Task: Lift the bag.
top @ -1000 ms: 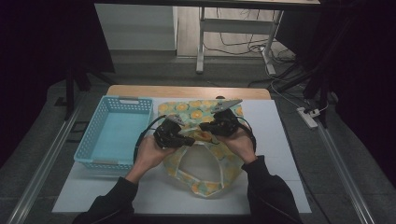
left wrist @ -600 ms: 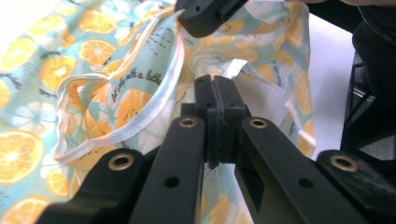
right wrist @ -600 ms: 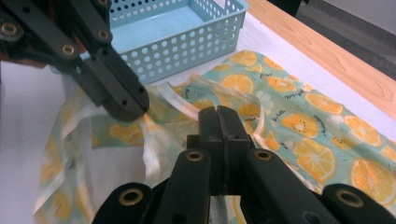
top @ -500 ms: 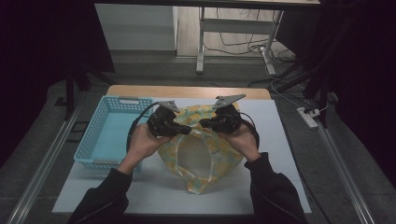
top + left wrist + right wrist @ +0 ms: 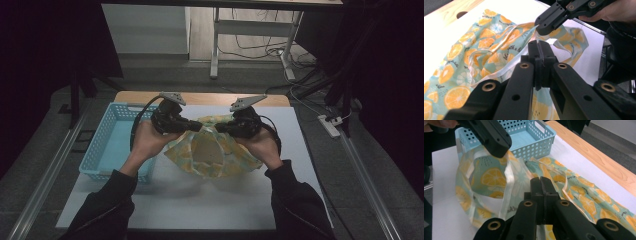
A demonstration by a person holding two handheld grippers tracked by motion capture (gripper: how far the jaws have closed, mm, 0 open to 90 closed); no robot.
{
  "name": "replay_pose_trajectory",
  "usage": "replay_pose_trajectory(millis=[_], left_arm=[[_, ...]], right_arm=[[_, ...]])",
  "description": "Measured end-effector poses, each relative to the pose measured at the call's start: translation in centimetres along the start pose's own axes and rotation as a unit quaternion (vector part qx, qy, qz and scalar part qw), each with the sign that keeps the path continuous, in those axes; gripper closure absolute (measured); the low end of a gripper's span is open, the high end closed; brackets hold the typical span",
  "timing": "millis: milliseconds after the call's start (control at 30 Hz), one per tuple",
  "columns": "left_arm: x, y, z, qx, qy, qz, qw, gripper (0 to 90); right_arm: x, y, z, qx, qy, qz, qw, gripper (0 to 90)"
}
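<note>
While both tools are clamped shut on the rim of the orange-print cloth bag [image 5: 215, 152], the step in hand reads as lifting and spreading its mouth above the middle of the worktop [image 5: 200, 200]. The left tool [image 5: 197, 127] and right tool [image 5: 218, 128] face each other. Judged next: part the hands evenly, or carry it to the blue basket [image 5: 107, 150] at the left edge.

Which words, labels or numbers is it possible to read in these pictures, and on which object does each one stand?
Cursive print on the orange-patterned fabric bag, left gripper view: too blurred to read surely.
Small dark print on the bag's white hem, right gripper view: too small and blurred.
Blue basket, left gripper, right gripper: no text.
</note>
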State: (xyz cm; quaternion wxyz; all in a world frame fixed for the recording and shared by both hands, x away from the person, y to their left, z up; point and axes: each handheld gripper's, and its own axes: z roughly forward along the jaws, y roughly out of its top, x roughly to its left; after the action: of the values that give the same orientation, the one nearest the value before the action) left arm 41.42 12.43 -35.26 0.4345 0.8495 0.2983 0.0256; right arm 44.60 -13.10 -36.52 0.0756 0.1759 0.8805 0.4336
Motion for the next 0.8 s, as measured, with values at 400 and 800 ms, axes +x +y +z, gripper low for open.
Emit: replay_pose_trajectory(millis=[400,800], left_arm=[[0.4,2.6,-1.7,-0.014,0.015,0.006,0.9998,89.8],[0.7,5.2,-3.1,-0.036,0.023,0.013,0.999,89.8]], right_arm=[[-0.2,1.8,-1.7,-0.013,-0.013,-0.009,0.9998,90.0],[-0.6,3.9,-3.7,-0.032,-0.029,-0.011,0.999,90.0]])
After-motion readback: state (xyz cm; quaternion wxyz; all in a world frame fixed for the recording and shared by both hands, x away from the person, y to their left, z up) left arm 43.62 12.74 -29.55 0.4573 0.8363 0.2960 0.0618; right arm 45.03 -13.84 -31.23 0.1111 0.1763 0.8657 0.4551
